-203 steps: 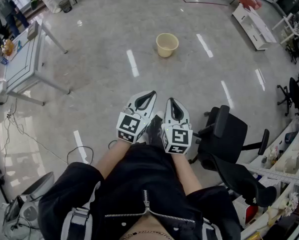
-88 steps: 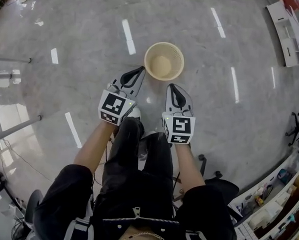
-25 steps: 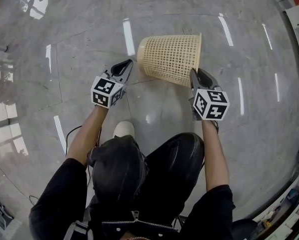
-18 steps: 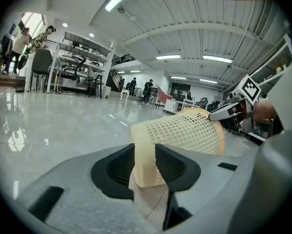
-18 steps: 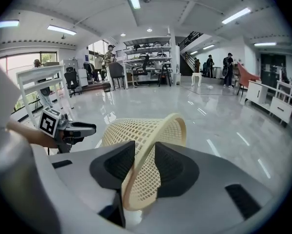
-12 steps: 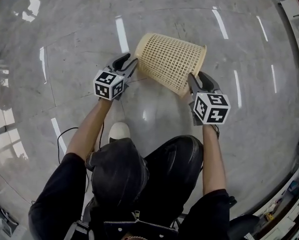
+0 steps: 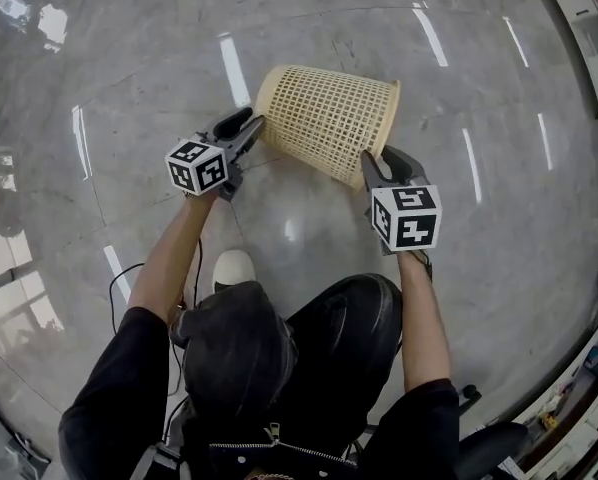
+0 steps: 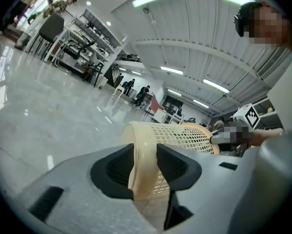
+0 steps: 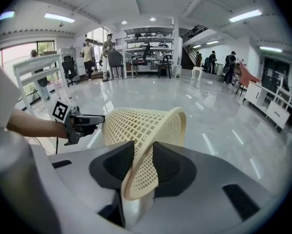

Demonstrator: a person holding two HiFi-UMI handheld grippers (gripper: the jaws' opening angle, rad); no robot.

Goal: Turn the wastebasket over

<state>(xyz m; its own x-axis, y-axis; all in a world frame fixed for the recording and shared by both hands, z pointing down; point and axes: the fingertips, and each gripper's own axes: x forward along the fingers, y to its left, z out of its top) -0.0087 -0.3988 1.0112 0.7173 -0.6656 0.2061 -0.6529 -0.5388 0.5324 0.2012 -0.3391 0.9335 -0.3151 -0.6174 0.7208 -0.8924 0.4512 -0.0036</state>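
Observation:
The cream mesh wastebasket [image 7: 329,118] lies tipped on its side over the grey floor, base to the left and open rim to the right. My left gripper [image 7: 247,126] is at the base end. In the left gripper view its jaws are opening, and the base band [image 8: 143,165] stands between the pads of that gripper [image 8: 145,155]. My right gripper [image 7: 379,160] is at the open end. The rim's mesh wall [image 9: 141,169] slants through the gap of its jaws [image 9: 143,155], which stand wide, and I see no squeeze on it.
The person's white shoe [image 7: 232,266] and dark-trousered knees are just below the basket. A thin cable [image 7: 129,273] lies on the floor at the left. A white shelf unit [image 7: 589,8] stands far right. Racks, tables and people [image 9: 90,52] are far back.
The basket stood upright on the floor earlier and now lies on its side. Over the last second the left gripper, then shut and apart, opened and slid onto the base; the right jaws widened.

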